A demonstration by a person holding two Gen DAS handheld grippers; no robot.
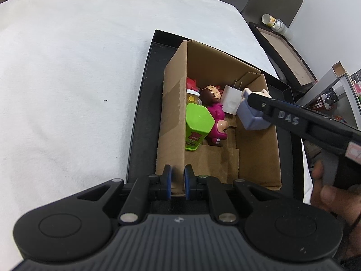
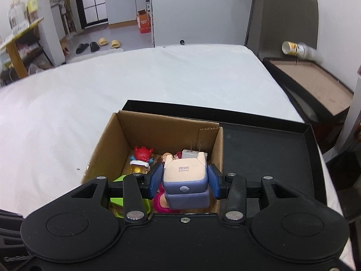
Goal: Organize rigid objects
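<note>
Cardboard box (image 1: 255, 149) in one black tray (image 2: 270, 149): your left gripper (image 1: 178, 178) pinches its near wall; your right gripper (image 2: 185, 180) clamps one lavender figure (image 2: 185, 180), base printed "POP MART ©Disney", above its right side.

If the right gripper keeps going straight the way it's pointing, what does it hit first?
Likely the white charger in the cardboard box: the purple figure held by the right gripper points at it. Depth is unclear, so the box's bare floor is possible.
</note>
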